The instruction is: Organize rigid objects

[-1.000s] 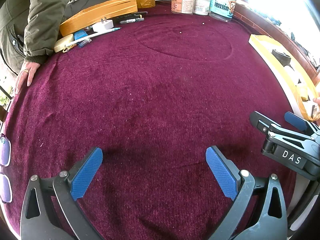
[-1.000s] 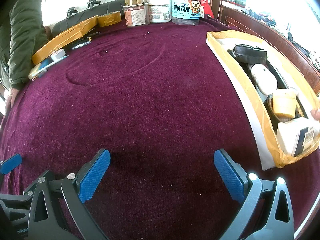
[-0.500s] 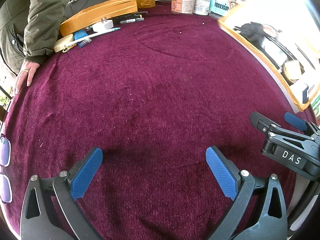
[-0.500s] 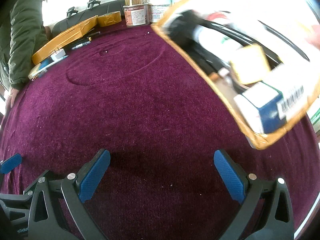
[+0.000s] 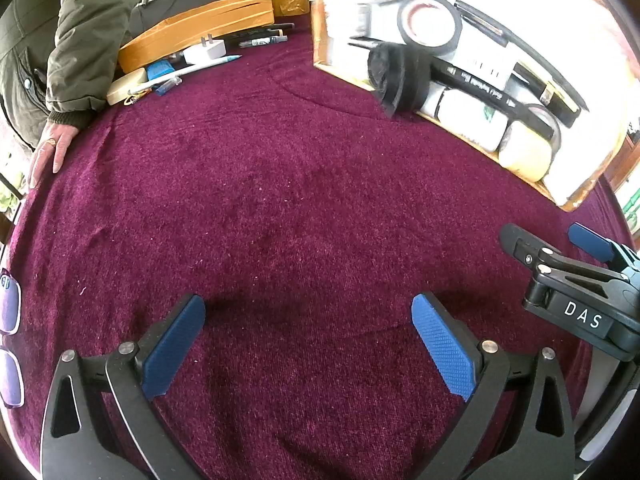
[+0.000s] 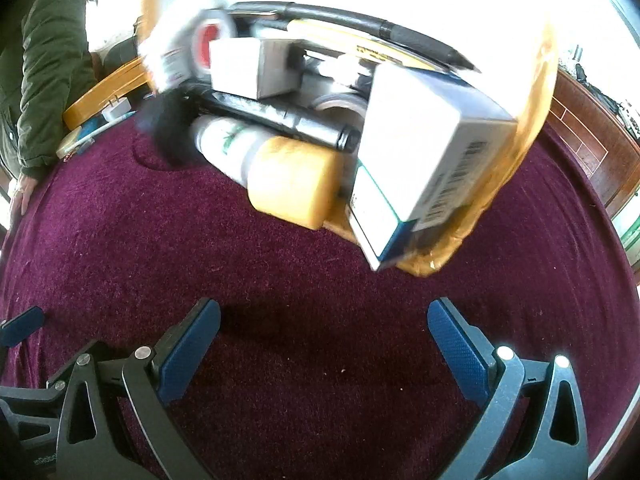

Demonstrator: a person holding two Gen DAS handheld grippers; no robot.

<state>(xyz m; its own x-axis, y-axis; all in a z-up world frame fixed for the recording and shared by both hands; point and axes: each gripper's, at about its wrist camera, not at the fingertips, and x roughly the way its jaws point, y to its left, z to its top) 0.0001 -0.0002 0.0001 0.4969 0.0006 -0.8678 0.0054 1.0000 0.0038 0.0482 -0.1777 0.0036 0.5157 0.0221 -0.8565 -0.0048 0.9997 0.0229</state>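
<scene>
A tape-wrapped cardboard box (image 5: 532,182) hangs tilted over the purple cloth, its open side facing me, blurred. Inside it I see a black tape roll (image 5: 394,76), a white bottle (image 5: 468,120) with a yellow cap (image 5: 524,152), a black marker (image 5: 480,84) and a ring of tape (image 5: 430,20). The right wrist view shows the same box (image 6: 540,100) with a white-and-blue carton (image 6: 428,148), the yellow cap (image 6: 292,180) and a small grey box (image 6: 248,64) at its lower lip. My left gripper (image 5: 308,308) and right gripper (image 6: 324,312) sit low over the cloth, both open and holding nothing.
A second taped box (image 5: 196,32) lies at the back left with a white charger plug (image 5: 206,50), pens (image 5: 262,42) and a cream tape roll (image 5: 126,86) in front of it. A person's sleeve (image 5: 80,40) and hand (image 5: 50,148) rest at the left edge. A wooden ledge (image 6: 580,128) borders the right.
The box that lay flat at the right has been lifted and tipped toward the table's middle, its contents sliding to the lower lip. Neither gripper has moved.
</scene>
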